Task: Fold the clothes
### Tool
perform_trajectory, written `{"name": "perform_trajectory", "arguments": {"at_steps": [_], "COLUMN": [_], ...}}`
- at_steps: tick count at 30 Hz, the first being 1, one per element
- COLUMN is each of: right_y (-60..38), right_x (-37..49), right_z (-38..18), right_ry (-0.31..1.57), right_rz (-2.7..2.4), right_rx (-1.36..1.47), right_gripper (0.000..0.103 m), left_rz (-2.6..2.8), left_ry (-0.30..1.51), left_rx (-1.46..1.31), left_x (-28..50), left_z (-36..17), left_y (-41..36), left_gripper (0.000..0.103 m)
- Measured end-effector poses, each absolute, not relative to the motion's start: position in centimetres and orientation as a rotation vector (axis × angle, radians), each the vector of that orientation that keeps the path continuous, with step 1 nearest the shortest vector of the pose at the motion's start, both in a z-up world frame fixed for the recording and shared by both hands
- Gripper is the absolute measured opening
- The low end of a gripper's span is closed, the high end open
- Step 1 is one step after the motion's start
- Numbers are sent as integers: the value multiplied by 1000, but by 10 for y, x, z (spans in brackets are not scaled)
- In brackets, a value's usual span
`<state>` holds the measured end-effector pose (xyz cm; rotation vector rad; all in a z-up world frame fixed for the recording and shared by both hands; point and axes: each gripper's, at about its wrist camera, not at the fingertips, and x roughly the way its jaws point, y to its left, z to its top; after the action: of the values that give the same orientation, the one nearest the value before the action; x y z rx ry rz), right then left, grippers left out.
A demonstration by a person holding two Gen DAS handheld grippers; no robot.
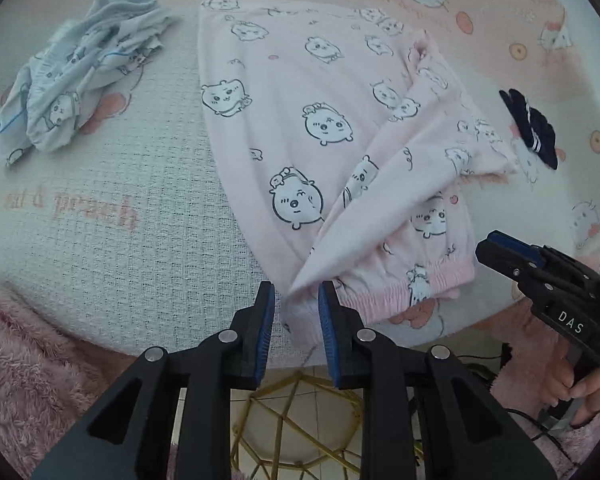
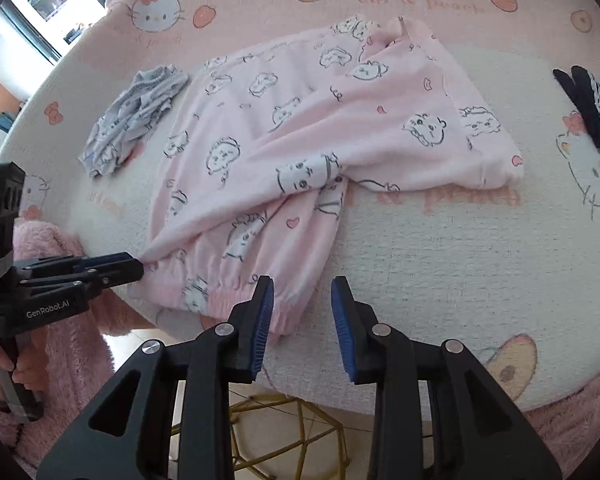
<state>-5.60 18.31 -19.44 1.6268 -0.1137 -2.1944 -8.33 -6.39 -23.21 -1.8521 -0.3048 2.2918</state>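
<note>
Pink pyjama trousers (image 1: 300, 92) printed with cartoon animals lie on the round table, one leg folded diagonally back over the other. The folded corner ends in a point right between the fingertips of my left gripper (image 1: 296, 296). The jaws stand apart and the pads do not squeeze the cloth. The right wrist view shows the left gripper (image 2: 138, 266) touching that point of the trousers (image 2: 300, 120). My right gripper (image 2: 302, 292) is open over the bare table cover, its left finger beside the elastic waistband (image 2: 228, 296). The right gripper (image 1: 486, 244) shows side-on, clear of the cloth.
A crumpled pale blue garment (image 1: 72, 80) lies at the far left, and a dark striped sock (image 1: 532, 128) to the right of the trousers. The cat-print table cover (image 1: 120, 240) ends at the near edge. Below it is a gold wire frame (image 1: 300, 412). Fluffy pink sleeves (image 1: 28, 340) flank the grippers.
</note>
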Motion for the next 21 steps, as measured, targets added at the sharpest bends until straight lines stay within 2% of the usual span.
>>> {"name": "perform_trajectory", "arguments": {"at_steps": [2,4,6,9,13,15,19,21], "right_y": [182,180,188,197,179,192,233,258], "right_x": [-60,-61,-61,-60,-61,-65,-76,-84], "right_z": [-198,-205,-206,-184,-204,-204,-185,-168], "right_ry": [-122,-69,-132,-195,-37,-125,-286,-407], "right_rz": [-2151,-2136,-2129,-2184,-2100,-2088,-2191,-2275], "right_rx": [1647,1704,1718,1576,1693,1714,1711,1655], "right_gripper": [31,31,32,32,32,33,34,34], "left_rz": [2272,2287,2301,2296,2282,2304,2299,2304], "left_ry": [-358,-300,-243,-191,-91,-51,-314,-270], "left_rx": [-1840,-1822,-1804,-1726,-1786,-1863,-1867,-1795], "left_x": [-83,-83,-83,-84,-88,-88,-90,-95], "left_z": [-231,-225,-220,-213,-227,-235,-232,-222], "left_y": [-67,-59,-50,-35,-25,-32,-66,-54], "left_gripper": [24,24,24,24,24,24,26,26]}}
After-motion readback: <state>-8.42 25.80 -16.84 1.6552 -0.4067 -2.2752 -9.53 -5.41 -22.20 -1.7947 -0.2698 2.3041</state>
